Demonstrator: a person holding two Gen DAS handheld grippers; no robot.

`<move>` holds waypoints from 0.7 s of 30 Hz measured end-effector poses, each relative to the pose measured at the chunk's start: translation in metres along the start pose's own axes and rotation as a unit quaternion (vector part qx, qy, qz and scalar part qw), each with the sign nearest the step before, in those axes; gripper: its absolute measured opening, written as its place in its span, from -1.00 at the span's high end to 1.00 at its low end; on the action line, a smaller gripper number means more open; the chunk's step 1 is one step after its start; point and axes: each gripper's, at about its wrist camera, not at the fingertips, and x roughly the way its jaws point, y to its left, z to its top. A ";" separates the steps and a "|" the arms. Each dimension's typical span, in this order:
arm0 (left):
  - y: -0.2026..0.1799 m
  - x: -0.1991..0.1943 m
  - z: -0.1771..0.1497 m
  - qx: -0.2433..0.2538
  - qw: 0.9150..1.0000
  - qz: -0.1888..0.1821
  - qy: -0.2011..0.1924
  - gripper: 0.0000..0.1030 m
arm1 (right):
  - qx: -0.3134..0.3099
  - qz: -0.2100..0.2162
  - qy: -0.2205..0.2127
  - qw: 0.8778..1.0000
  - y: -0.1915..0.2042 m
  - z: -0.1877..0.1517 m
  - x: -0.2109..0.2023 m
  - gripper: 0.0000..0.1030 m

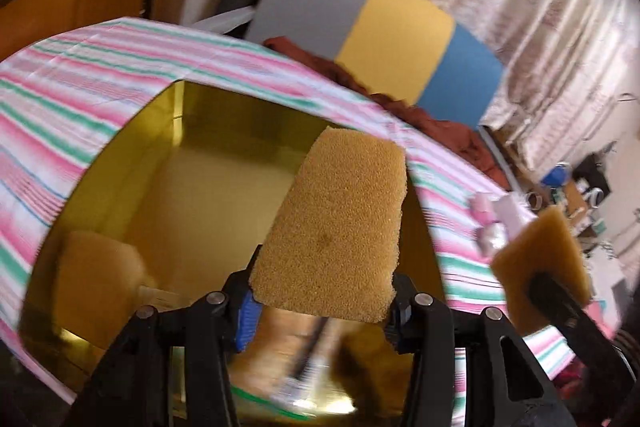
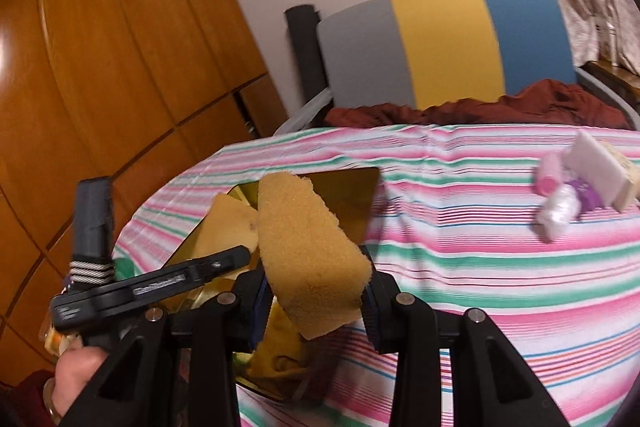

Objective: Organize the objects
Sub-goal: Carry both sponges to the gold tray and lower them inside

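Observation:
My left gripper [image 1: 324, 303] is shut on a tan sponge [image 1: 336, 227] and holds it over the open gold box [image 1: 224, 111]. Another sponge [image 1: 92, 283] lies inside the box at its left, and several blurred items lie near its front. My right gripper [image 2: 316, 301] is shut on a second tan sponge [image 2: 308, 255], held at the box's [image 2: 352, 195] right edge. It also shows at the right of the left wrist view [image 1: 544, 259]. The left gripper [image 2: 224, 261] with its sponge [image 2: 230, 227] shows in the right wrist view, over the box.
The box sits on a table with a pink, green and white striped cloth [image 2: 480, 267]. A small pile with a pink bottle [image 2: 548, 175], a white block [image 2: 596, 167] and purple and clear items lies at the far right. A chair with red cloth [image 2: 460, 115] stands behind; a wooden wardrobe [image 2: 100, 67] at left.

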 end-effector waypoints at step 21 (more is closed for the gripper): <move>0.035 -0.036 0.001 -0.077 0.994 0.047 -0.060 -0.83 | -0.034 -0.064 0.084 0.994 0.019 0.002 0.073 0.15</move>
